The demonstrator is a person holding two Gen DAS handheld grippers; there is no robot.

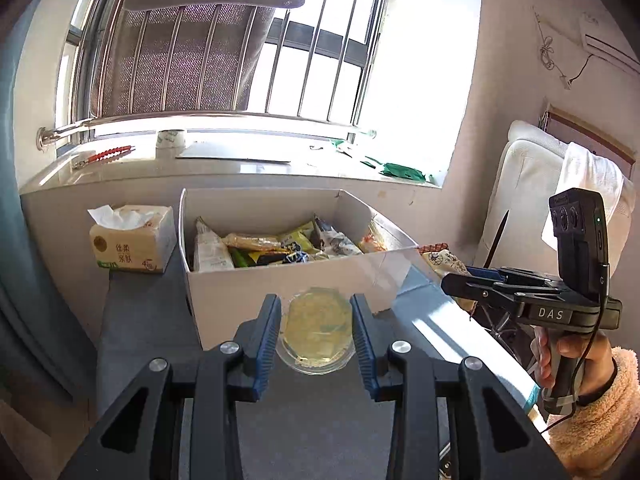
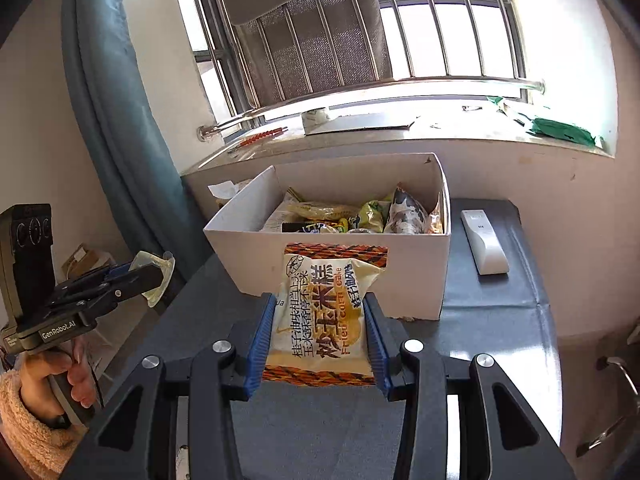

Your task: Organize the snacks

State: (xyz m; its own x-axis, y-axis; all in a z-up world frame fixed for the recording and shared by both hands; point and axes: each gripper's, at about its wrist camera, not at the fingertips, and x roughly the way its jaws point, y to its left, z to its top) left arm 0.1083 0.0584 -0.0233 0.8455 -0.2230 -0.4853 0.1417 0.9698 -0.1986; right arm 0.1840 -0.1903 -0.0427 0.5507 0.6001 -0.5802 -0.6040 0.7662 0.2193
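Right tool [image 2: 319, 334] grips a "Fried corn cake" packet [image 2: 320, 312], long axis toward the box [image 2: 320, 264]; left tool [image 1: 316, 330] clamps what looks like a jelly cup [image 1: 317, 330].

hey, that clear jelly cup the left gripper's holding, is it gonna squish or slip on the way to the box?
The jelly cup is thin clear plastic, so it probably flexes under a hard squeeze. The left gripper clamps its smooth round sides, so it could slip or twist. Its film lid looks sealed, so spilling seems unlikely.
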